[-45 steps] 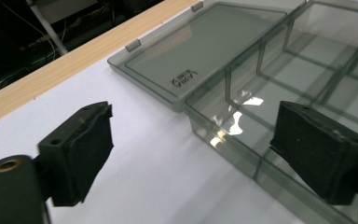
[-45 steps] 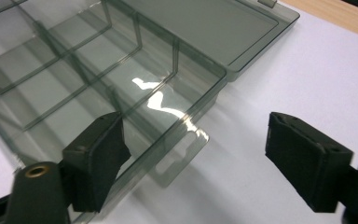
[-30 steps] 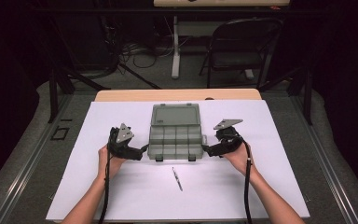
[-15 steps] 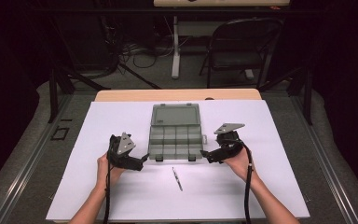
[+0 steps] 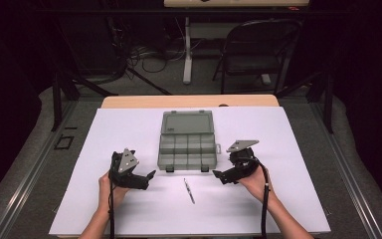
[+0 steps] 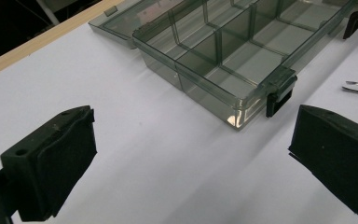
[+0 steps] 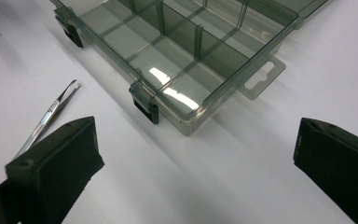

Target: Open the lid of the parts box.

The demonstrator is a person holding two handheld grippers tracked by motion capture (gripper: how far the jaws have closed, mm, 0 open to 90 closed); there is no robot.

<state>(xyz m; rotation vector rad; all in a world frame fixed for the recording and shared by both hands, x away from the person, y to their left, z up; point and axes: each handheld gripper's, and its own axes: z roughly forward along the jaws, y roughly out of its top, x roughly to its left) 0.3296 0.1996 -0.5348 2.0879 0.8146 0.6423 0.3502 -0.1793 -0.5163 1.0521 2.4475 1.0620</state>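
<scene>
Here, nearest to me in the high view, my two hands come in from the bottom edge, each holding its tongs over the white sheet that covers the worktop point(image 5: 129, 124). The left tongs point(image 5: 149, 175) sit just off the front left corner of the compartment box point(image 5: 187, 149) with the jaws spread wide and nothing between them; in the left gripper view the two black pads point(image 6: 56, 158) stand far apart over bare white sheet. The right tongs point(image 5: 218, 175) mirror them off the front right corner, and their jaws have just been opening; they stand fully apart now, with nothing between them and the pads point(image 7: 60, 163) clear of everything. Between the two tongs, a little nearer to me than the box, a pair of metal tweezers point(image 5: 189, 190) lies flat on the sheet, apart from both. Beyond that is the smoky transparent box, open, its lid point(image 5: 187, 122) laid back flat on the far side, its dividers making two rows of compartments, all of which look bare. Two black latches point(image 7: 144, 106) hang on its front wall, and a clear hang tab point(image 7: 260, 77) juts from its right end. I can read no brand, label or writing on the box or the tweezers. Past the worktop's wooden far edge stand a dark folding chair point(image 5: 258, 55) and loose cables point(image 5: 144, 55) on the floor.
</scene>
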